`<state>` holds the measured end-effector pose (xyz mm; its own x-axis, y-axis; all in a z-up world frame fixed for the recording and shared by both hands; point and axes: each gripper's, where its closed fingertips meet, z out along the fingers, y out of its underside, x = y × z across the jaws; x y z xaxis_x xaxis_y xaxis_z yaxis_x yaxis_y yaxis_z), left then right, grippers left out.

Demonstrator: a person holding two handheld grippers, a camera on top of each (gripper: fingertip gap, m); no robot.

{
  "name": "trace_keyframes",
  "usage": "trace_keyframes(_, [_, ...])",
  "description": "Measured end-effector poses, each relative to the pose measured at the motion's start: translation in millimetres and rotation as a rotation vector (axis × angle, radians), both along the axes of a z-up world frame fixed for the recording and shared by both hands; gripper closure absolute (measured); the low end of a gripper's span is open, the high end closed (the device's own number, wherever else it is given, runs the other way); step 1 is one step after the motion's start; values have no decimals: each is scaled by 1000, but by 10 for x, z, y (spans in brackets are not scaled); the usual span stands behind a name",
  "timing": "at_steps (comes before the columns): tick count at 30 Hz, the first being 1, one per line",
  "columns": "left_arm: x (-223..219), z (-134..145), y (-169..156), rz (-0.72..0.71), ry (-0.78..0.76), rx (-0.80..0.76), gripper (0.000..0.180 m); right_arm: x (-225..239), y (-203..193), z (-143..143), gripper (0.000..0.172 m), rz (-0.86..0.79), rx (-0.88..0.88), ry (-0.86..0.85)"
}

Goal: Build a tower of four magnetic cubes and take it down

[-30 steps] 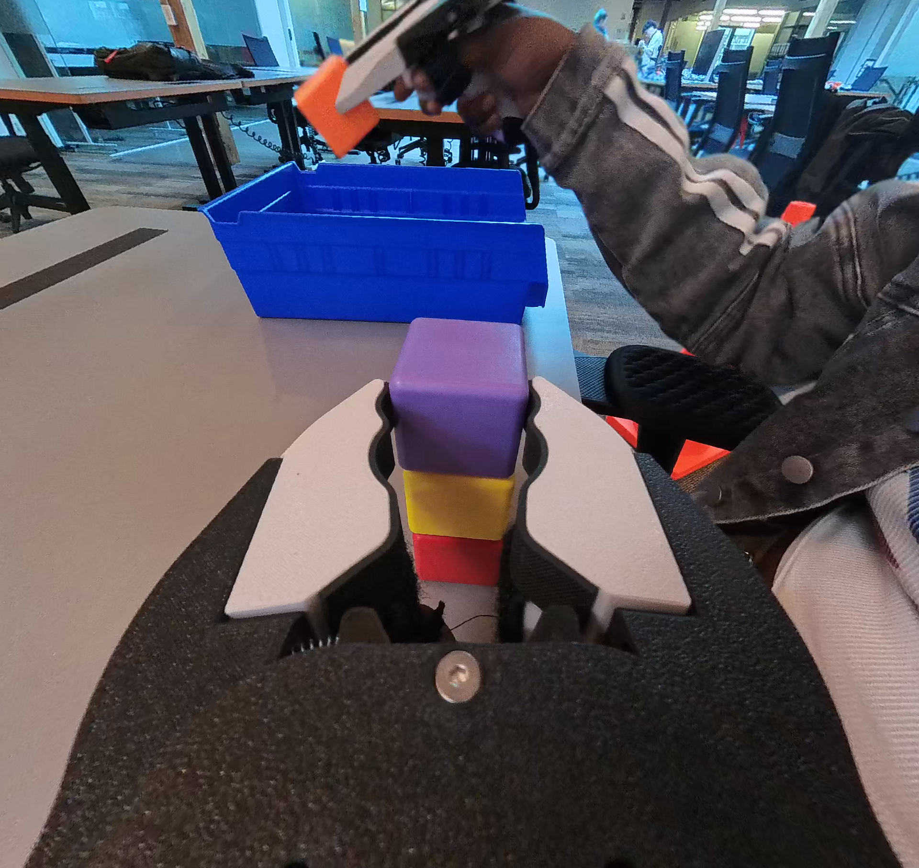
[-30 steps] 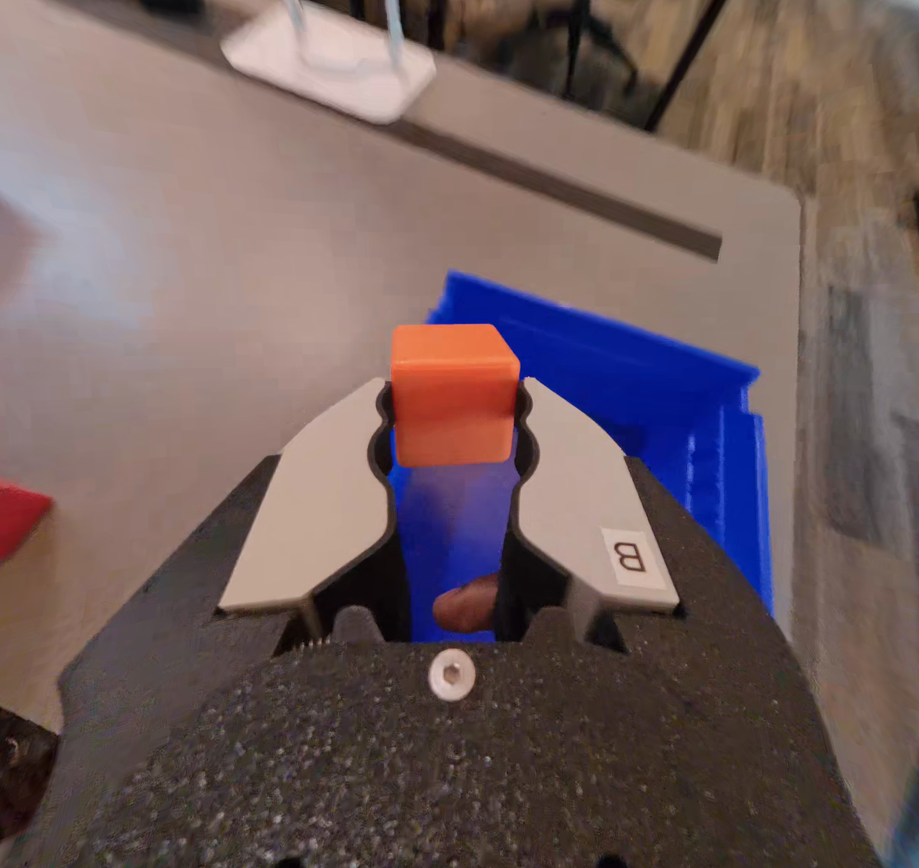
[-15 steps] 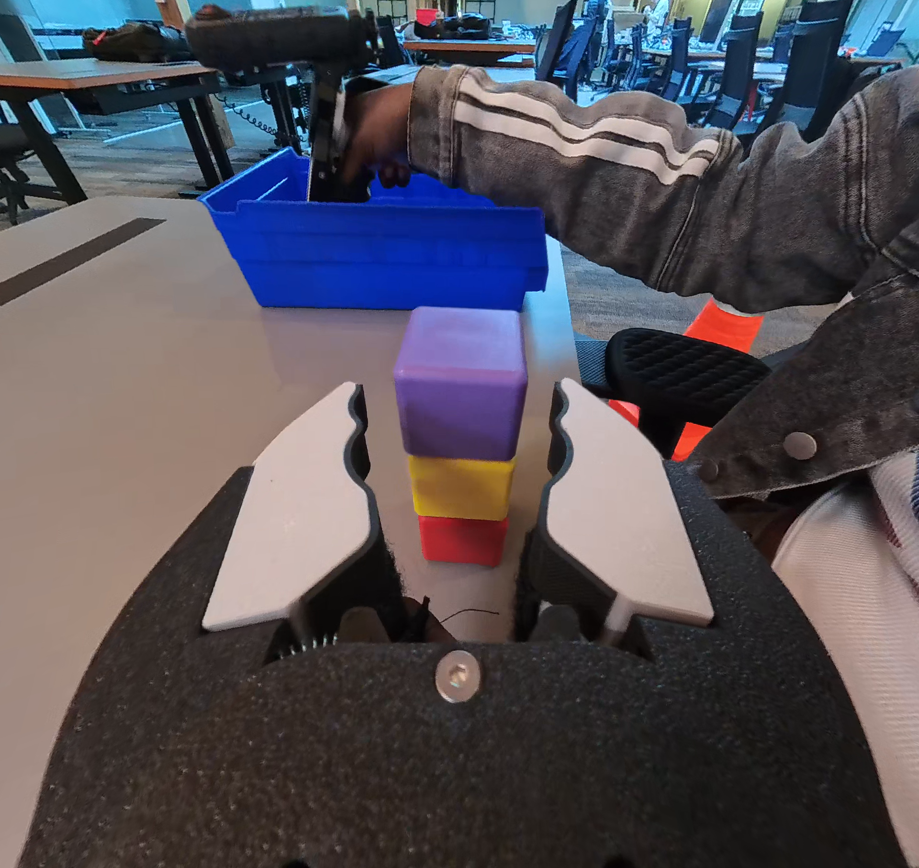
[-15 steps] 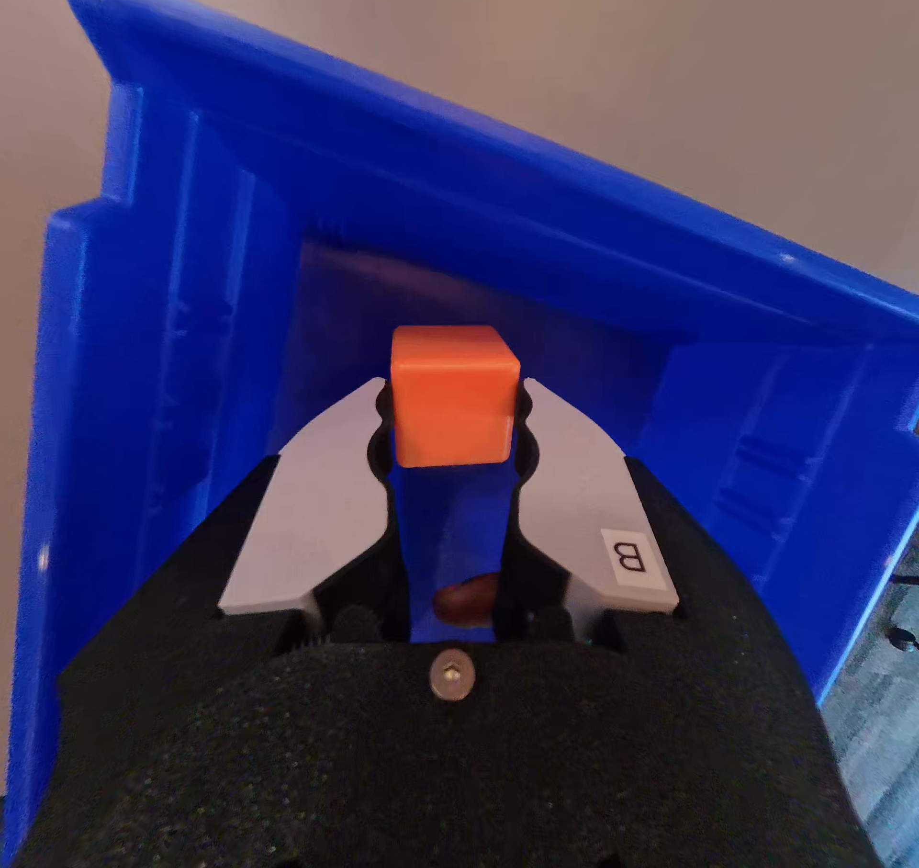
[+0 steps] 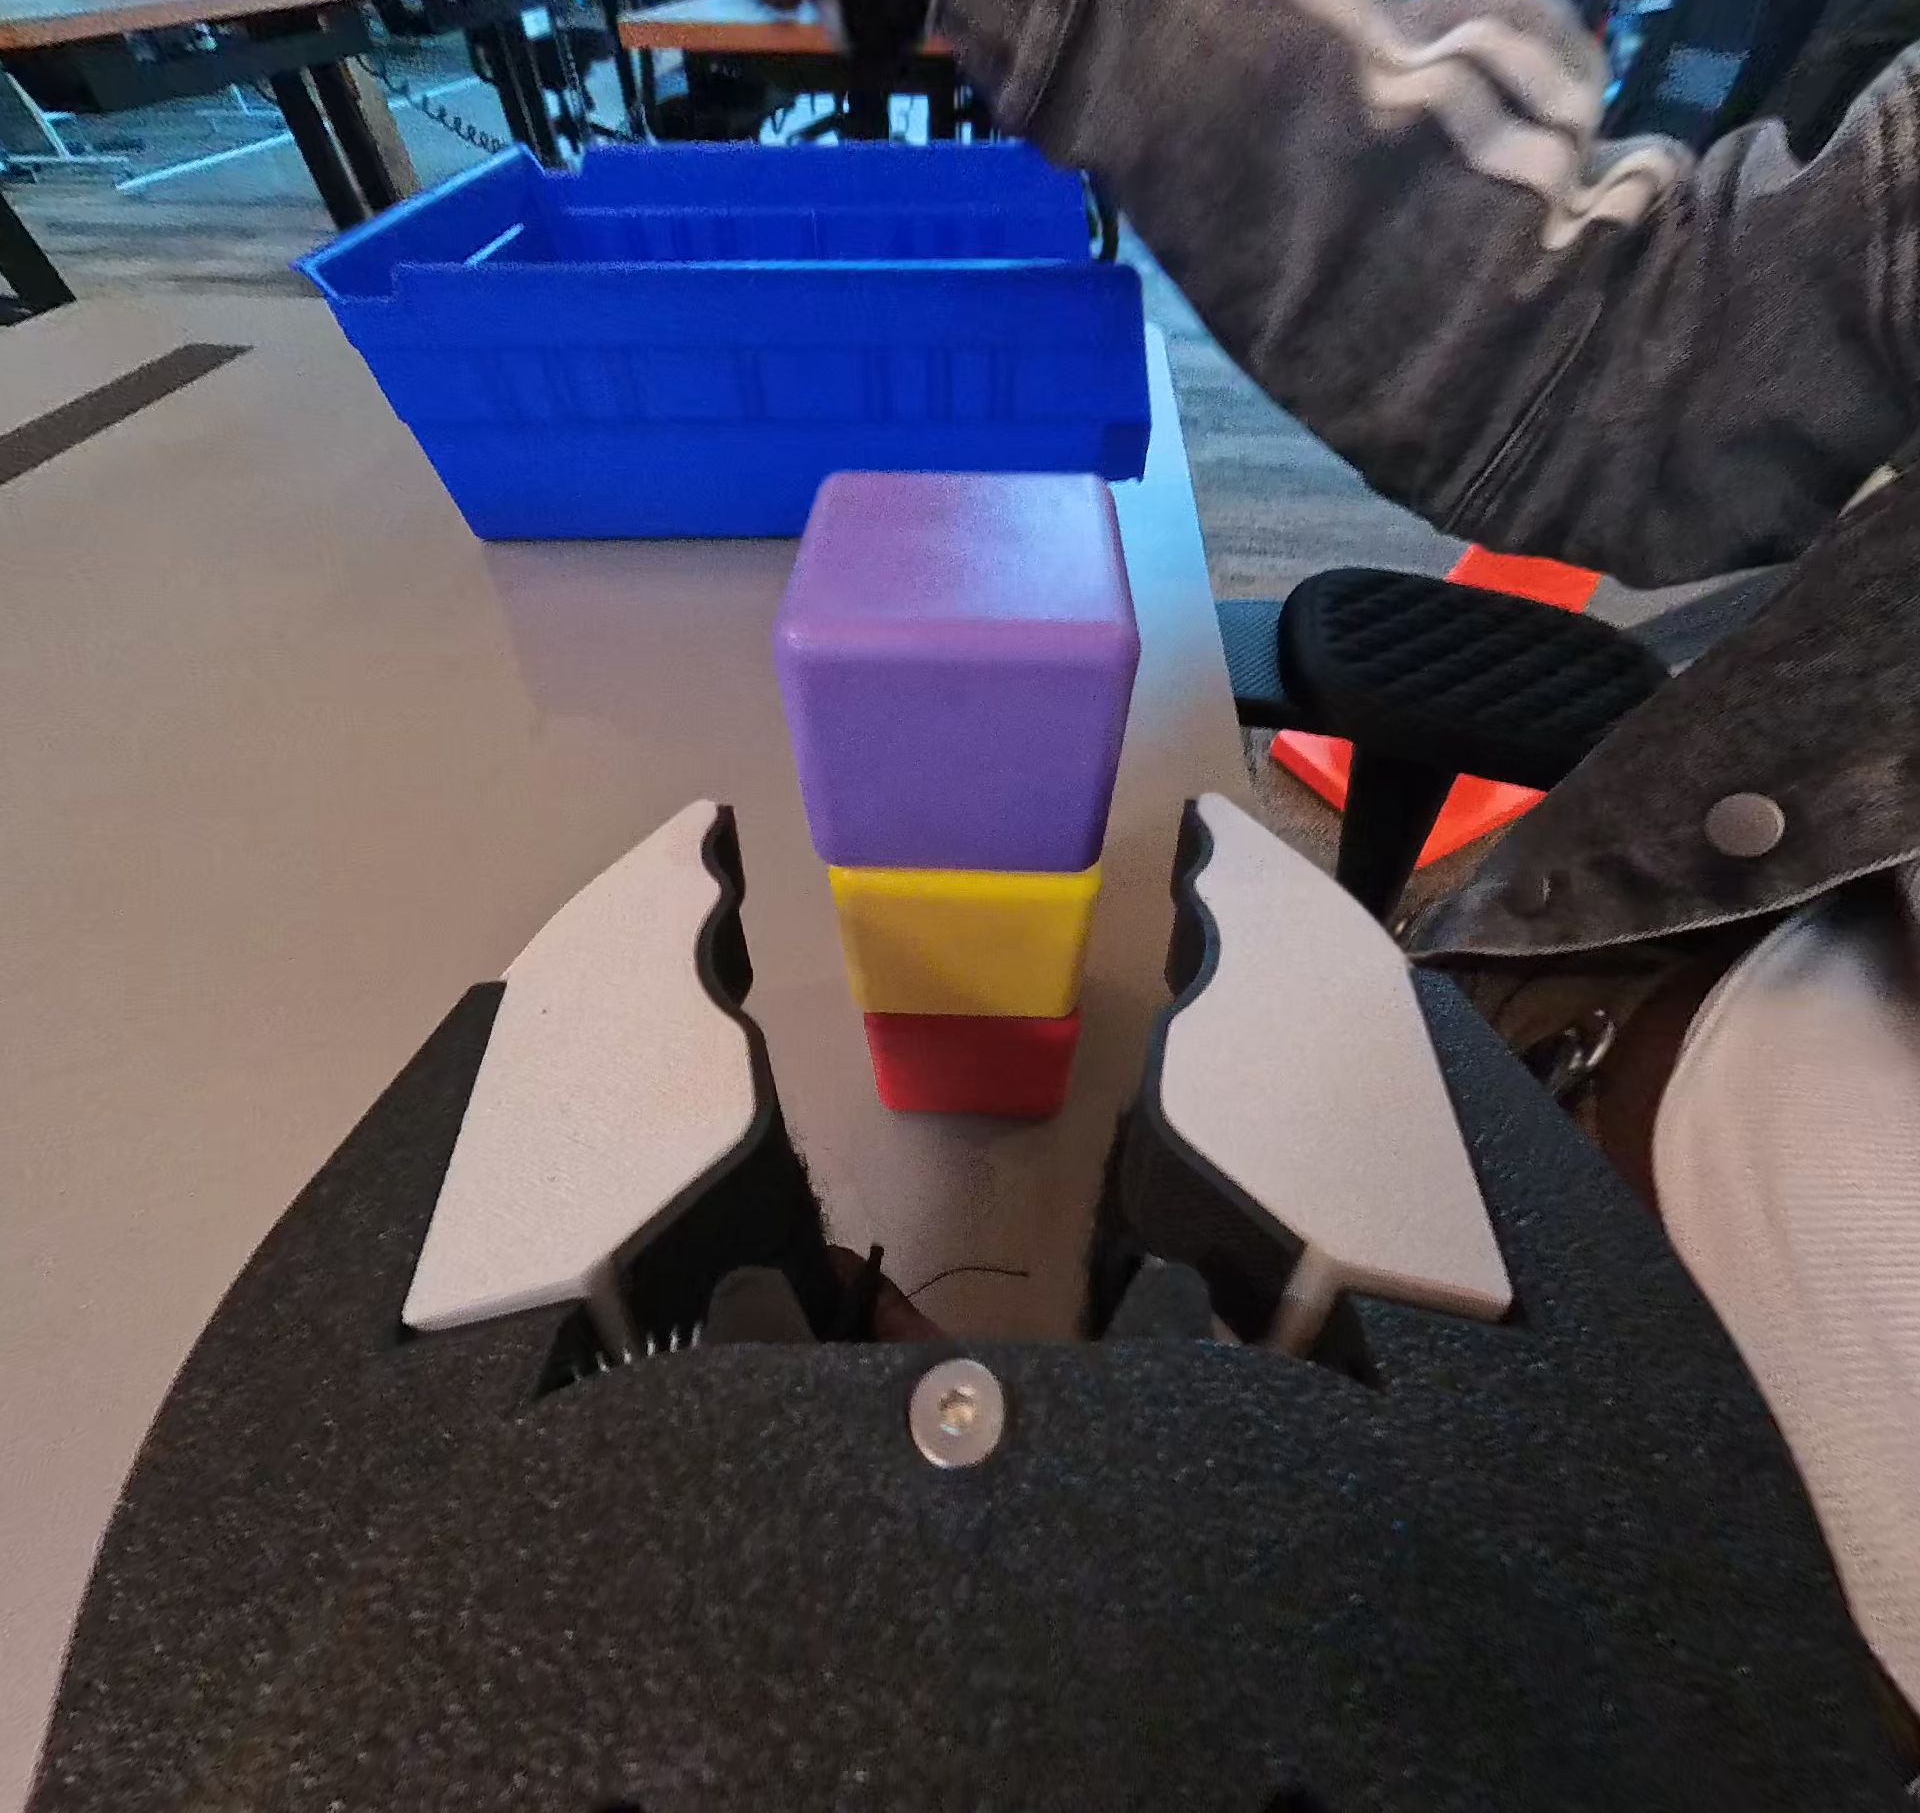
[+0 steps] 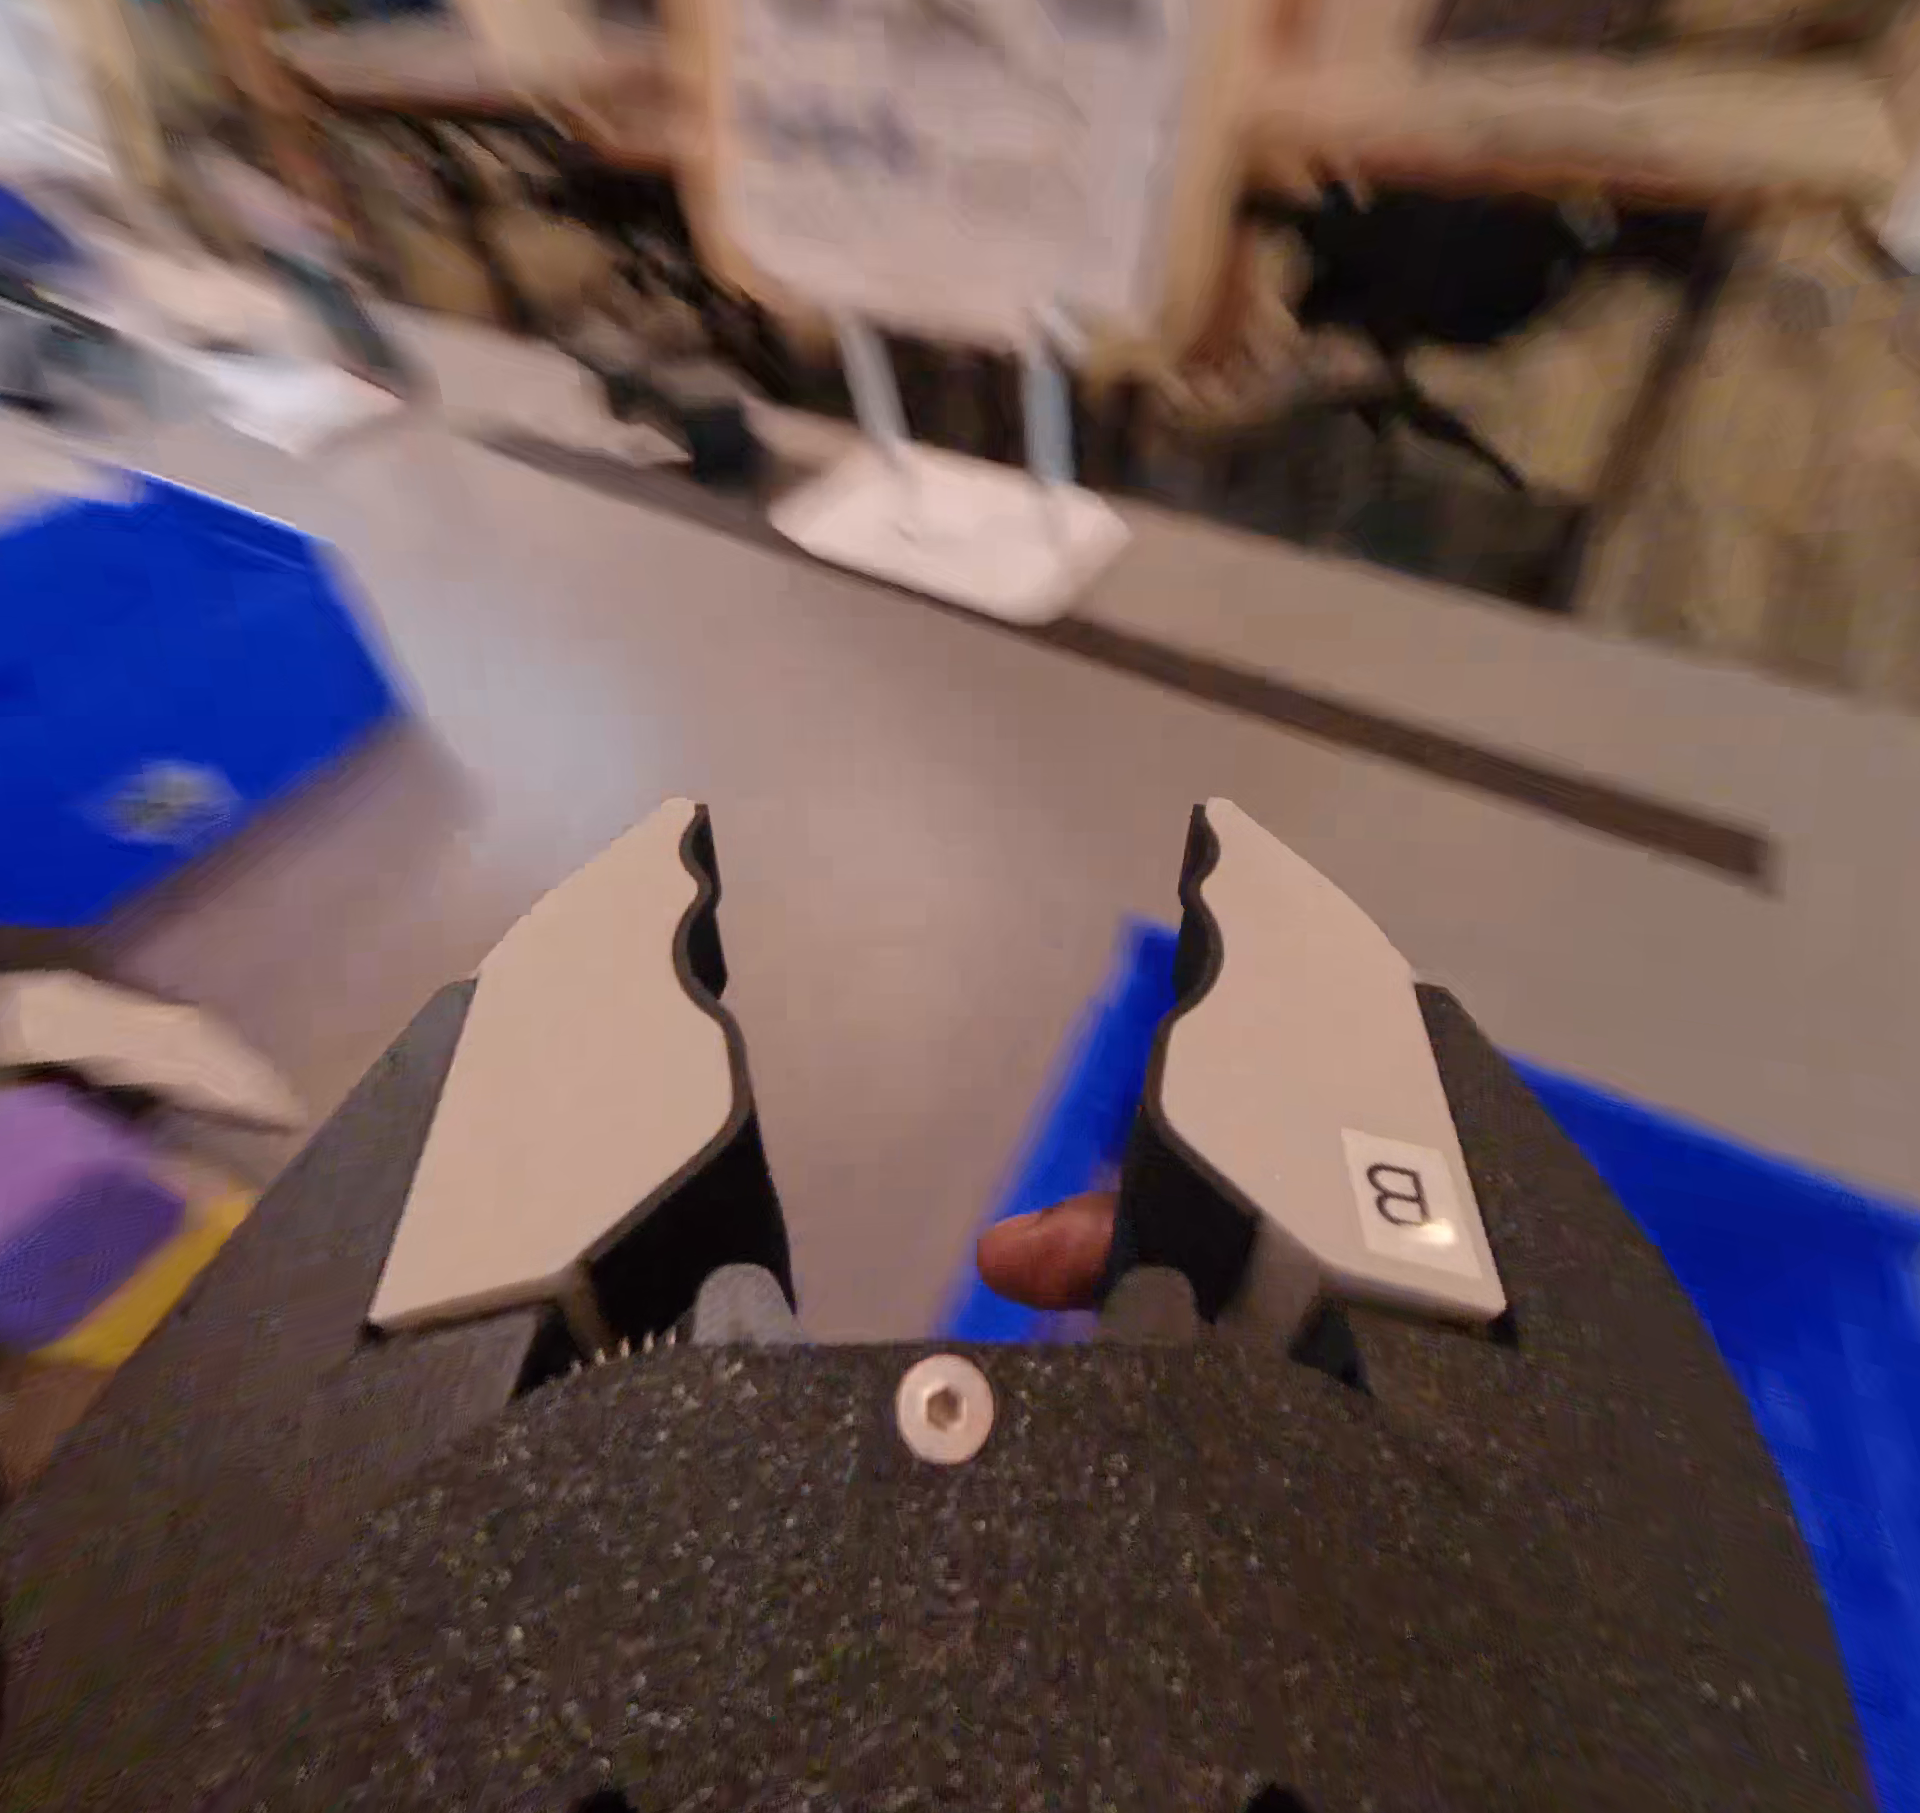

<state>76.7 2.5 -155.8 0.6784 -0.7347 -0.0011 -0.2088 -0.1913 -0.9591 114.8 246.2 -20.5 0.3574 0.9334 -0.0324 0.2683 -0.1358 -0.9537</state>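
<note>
A stack of three magnetic cubes stands on the grey table (image 5: 312, 776): a purple cube (image 5: 956, 693) on top, a yellow cube (image 5: 966, 942) under it, and a red cube (image 5: 971, 1062) at the bottom, touching the table. The stack looks upright and squarely aligned. No fourth cube shows in either view.

The left gripper (image 5: 956, 890) faces the stack with its fingers (image 5: 613, 1036) spread wide. The cubes stand between them, with bare table showing on both sides, so neither pad touches the stack and nothing is held.

Behind the stack, near the table's far edge, sits a blue plastic bin (image 5: 748, 381). Its inside cannot be seen from here. A person's sleeve (image 5: 1403, 236) in grey denim reaches across above it, blurred.

The right gripper (image 6: 945, 890) also has its fingers (image 6: 582, 1057) wide apart, with nothing between them but table. That view is smeared. The bin's blue rim (image 6: 1662, 1223) lies below it, and the purple and yellow cubes show at the lower left edge.

As a judgement, the risks are these. Closing the left fingers low or off-centre could push the stack over. Lifting the purple cube might drag the yellow one up with it by magnetic pull. A fast right gripper aiming for the stack could knock it toward the table edge close by.
</note>
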Motion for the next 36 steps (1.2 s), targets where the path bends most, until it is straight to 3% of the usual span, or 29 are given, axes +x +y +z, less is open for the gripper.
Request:
trace_keyframes(2, [14, -71, 13, 0, 30, -5, 100, -117, -704, 399, 91, 250, 53, 183])
trace_keyframes(4, [20, -120, 28, 3, 43, -9, 101, -179, -1373, 494, 93, 490, 108, 228])
trace_keyframes(7, [18, -133, 33, 6, 50, -7, 106, -251, -2080, 199, 92, 775, 186, 116])
trace_keyframes(9, [7, -117, 33, 11, 52, 16, 124, -314, -2310, -102, 91, 883, 207, 4])
trace_keyframes(10, [14, -112, 22, 2, 52, 23, 131, -348, -2377, -252, 90, 920, 210, -52])
trace_keyframes(14, [8, -114, 20, 3, 49, 18, 131, -484, -2508, -727, 95, 994, 210, -231])
trace_keyframes(17, [16, -115, 11, -5, 50, 18, 131, -544, -2526, -914, 111, 1007, 231, -304])
trace_keyframes(19, [16, -114, 12, -4, 49, 17, 131, -549, -2555, -932, 125, 1031, 255, -295])
trace_keyframes(34, [49, -104, 25, 5, 52, 9, 131, -474, -2523, -893, 127, 997, 291, -262])
trace_keyframes(36, [33, -122, 22, 8, 59, -4, 131, -459, -2496, -758, 126, 978, 276, -187])
